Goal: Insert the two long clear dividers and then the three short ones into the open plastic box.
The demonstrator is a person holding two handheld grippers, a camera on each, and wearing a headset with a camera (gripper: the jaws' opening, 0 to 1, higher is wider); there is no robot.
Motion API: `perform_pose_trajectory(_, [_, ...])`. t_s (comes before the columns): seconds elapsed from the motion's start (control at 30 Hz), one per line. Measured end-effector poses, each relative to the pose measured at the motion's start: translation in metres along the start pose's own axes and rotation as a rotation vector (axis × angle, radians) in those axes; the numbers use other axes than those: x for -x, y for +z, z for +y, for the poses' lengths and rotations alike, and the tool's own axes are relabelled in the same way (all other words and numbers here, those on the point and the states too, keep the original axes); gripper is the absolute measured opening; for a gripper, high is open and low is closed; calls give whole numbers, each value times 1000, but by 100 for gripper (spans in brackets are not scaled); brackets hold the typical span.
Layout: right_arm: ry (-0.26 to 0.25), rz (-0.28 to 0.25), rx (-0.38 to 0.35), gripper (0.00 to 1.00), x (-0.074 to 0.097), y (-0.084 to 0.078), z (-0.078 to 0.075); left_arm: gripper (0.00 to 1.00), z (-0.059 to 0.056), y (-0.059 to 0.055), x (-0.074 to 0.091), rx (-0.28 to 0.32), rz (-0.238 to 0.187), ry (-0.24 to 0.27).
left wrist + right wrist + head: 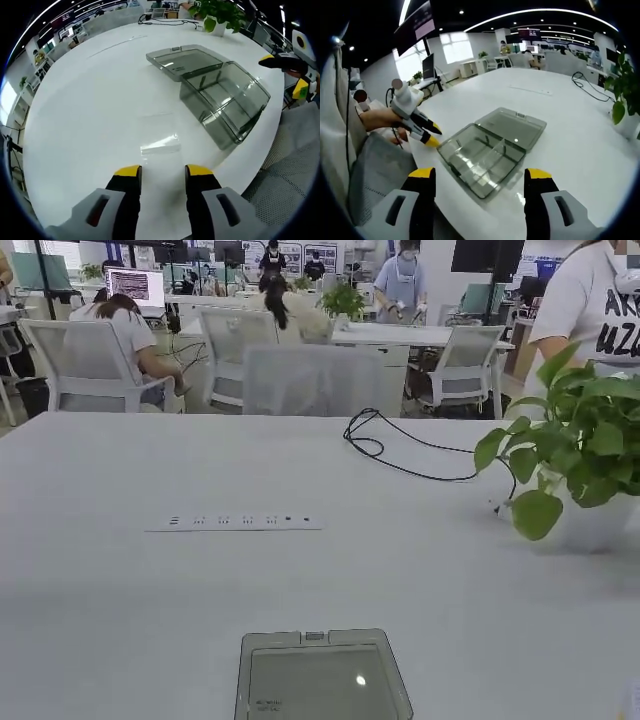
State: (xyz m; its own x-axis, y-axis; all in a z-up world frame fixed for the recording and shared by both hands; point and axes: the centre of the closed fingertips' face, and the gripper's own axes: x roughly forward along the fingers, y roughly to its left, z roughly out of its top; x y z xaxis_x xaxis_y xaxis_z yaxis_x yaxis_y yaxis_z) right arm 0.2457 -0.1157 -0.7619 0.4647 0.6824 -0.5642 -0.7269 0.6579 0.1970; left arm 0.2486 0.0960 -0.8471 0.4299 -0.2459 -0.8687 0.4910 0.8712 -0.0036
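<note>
The open smoky-clear plastic box [227, 102] lies near the table's front edge, its lid [184, 60] folded flat behind it. Clear divider pieces [160, 143] lie flat on the white table just ahead of my left gripper [163, 172], which is open and holds nothing. My right gripper [480, 173] is open wide above the box [480, 157], also holding nothing. Thin clear walls seem to stand inside the box, but I cannot tell how many. The lid [320, 680] shows at the bottom of the head view. The left gripper [427, 135] hovers left of the box.
A potted plant [575, 455] stands at the table's right, with a black cable [400, 445] looping beside it. A flush socket strip [235, 522] sits mid-table. Chairs and people fill the office behind. The table edge runs close to the box.
</note>
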Motion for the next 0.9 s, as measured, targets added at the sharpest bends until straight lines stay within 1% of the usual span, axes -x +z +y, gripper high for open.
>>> perform_pose_trajectory(0.33, [-2, -4, 8, 73, 1, 2, 0, 33, 1, 0, -1, 6, 8, 5])
perform_pose_trajectory(0.53, [-2, -7, 11, 73, 1, 2, 0, 31, 1, 0, 0, 16, 4, 6])
perform_pose_trajectory(0.6, [-4, -7, 11, 73, 1, 3, 0, 31, 1, 2, 0, 22, -4, 4])
perform_pose_trajectory(0.63, [-4, -9, 10, 73, 1, 3, 0, 31, 0, 0, 1, 21, 5, 3])
perform_pose_trajectory(0.67, [-5, -9, 8, 73, 1, 3, 0, 31, 0, 1, 1, 26, -3, 4])
perform_pose_trajectory(0.8, [-7, -18, -4, 74, 2, 6, 0, 30, 0, -1, 2, 34, -7, 10])
perform_pose_trajectory(0.9, [-11, -18, -9, 74, 3, 6, -1, 30, 0, 2, 6, 43, -23, 13])
